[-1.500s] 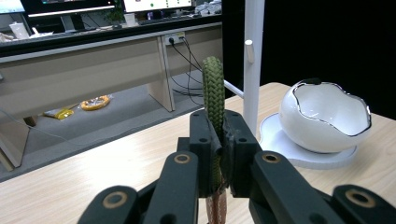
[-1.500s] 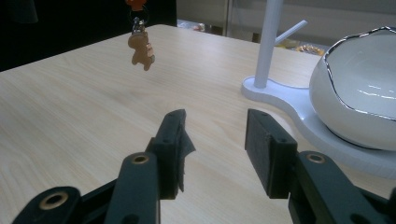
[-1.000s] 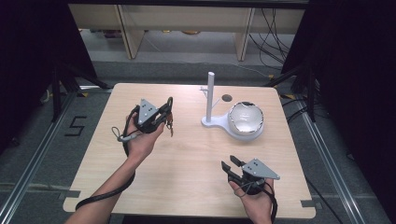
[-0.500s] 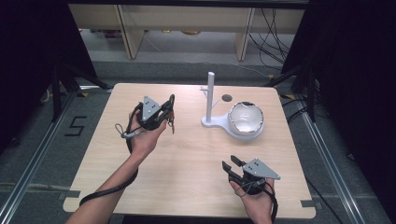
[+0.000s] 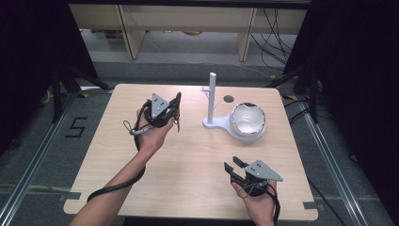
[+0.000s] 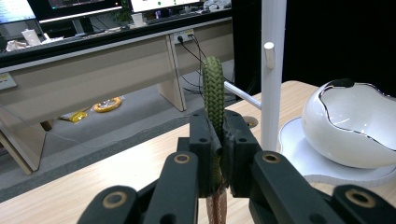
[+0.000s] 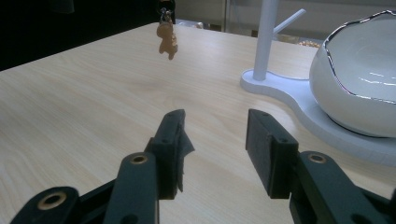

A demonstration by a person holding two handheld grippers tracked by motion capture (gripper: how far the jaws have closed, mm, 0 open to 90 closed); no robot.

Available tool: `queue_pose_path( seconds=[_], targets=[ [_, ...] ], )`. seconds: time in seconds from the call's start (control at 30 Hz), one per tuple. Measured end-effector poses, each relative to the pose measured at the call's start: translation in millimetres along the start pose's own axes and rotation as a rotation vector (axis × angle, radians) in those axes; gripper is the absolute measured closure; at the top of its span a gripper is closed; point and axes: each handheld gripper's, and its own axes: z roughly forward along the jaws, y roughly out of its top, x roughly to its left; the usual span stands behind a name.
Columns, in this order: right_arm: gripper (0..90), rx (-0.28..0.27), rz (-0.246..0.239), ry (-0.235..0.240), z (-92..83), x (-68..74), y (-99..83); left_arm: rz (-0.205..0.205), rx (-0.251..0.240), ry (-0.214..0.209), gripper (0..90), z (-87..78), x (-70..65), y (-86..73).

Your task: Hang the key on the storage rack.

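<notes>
My left gripper (image 5: 175, 106) is clamped on a green braided cord loop (image 6: 214, 95), raised over the table's far left, an orange charm (image 7: 167, 39) dangling beneath. It looks light and limp, likely to swing; the cord's top is the place to hold. Right of it stands the white pegged stand (image 5: 212, 99) with its white eggshell-shaped bowl (image 5: 247, 119). My right gripper (image 5: 234, 165) rests near right, jaws apart, empty. No writing on the things.

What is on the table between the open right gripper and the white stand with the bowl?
Nothing: in the right gripper view, bare wooden table runs from the right gripper to the stand and its bowl.
</notes>
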Motion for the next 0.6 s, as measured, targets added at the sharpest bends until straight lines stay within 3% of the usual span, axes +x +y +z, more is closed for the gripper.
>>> queue_pose_path(
  seconds=[0.2, 0.5, 0.57, 0.6],
  targets=[
    [58.1, 0.003, 0.022, -0.002, -0.6, 0.6, -1.1, 0.007, 0.009, 0.001, 83.2, 8.7, -3.4, 1.7],
    [58.0, 0.016, 0.007, -0.013, -1.1, 0.4, -0.8, 0.004, 0.022, 0.011, 83.2, 19.0, -6.0, 3.6],
    [58.0, 0.015, 0.021, -0.016, -1.2, 1.7, -1.2, 0.010, 0.027, 0.011, 83.1, 21.2, -6.5, 4.0],
    [58.1, 0.009, 0.002, -0.013, -0.5, 0.4, -1.1, 0.004, 0.025, 0.009, 83.2, 22.6, -7.5, 4.1]
  ],
)
